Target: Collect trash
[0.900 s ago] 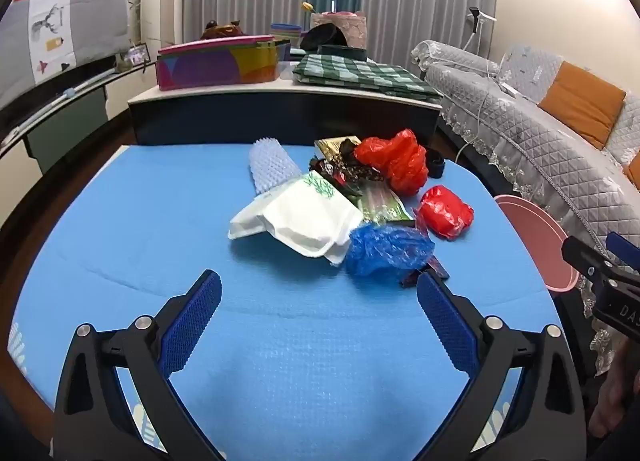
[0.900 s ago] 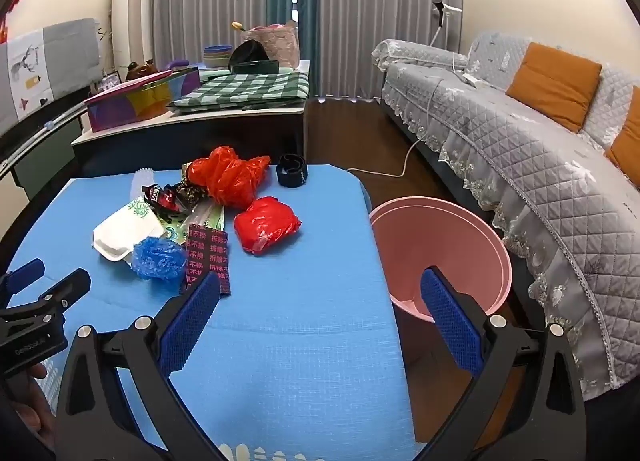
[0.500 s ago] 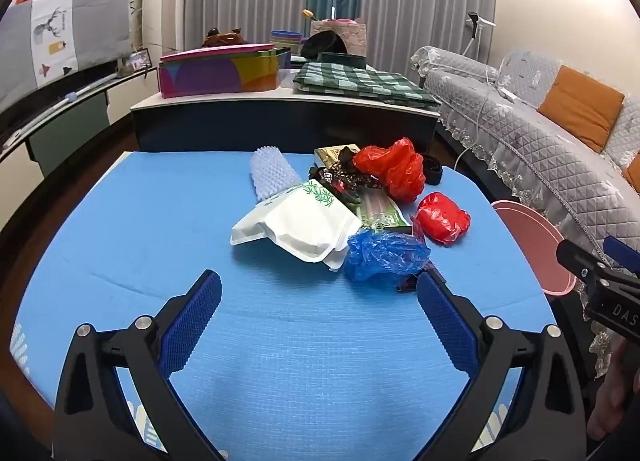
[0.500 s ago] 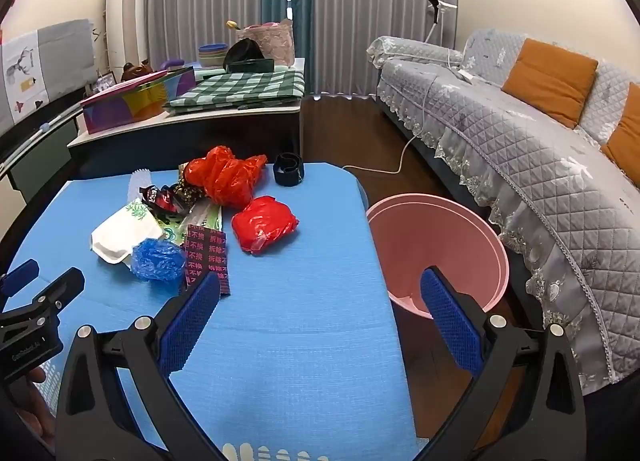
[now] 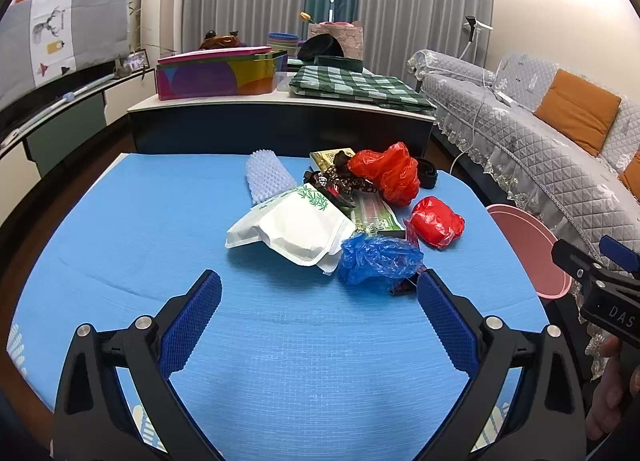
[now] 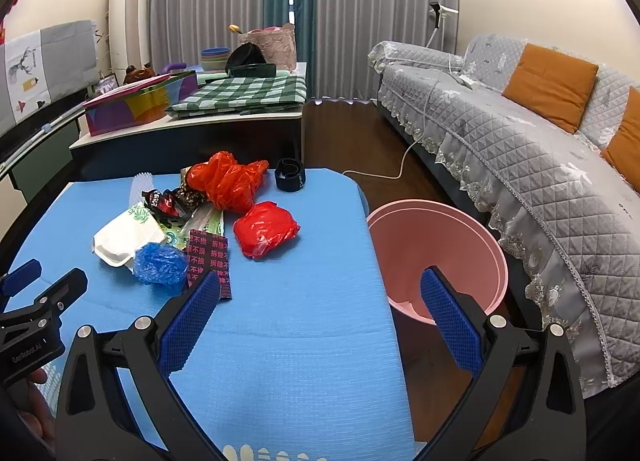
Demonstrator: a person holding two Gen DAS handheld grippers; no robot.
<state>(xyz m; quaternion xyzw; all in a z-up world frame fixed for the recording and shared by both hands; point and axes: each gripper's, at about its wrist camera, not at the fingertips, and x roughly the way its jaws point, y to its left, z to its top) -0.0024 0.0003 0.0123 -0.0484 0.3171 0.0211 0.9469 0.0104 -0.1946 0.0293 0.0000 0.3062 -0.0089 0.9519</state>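
Toward the table's [image 5: 120, 245] far edge, ahead of both spread, empty grippers, left [image 5: 319, 301] and right [image 6: 320, 301], lies the trash pile [image 5: 344, 217]. Off its right edge stands the pink bin [image 6: 440, 245], contents unclear.

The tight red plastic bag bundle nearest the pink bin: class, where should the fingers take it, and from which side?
Grip the tight red plastic bag bundle across its rounded middle, coming from above with the open right gripper. It lies compact and apart from the other litter, so both flanks are clear.
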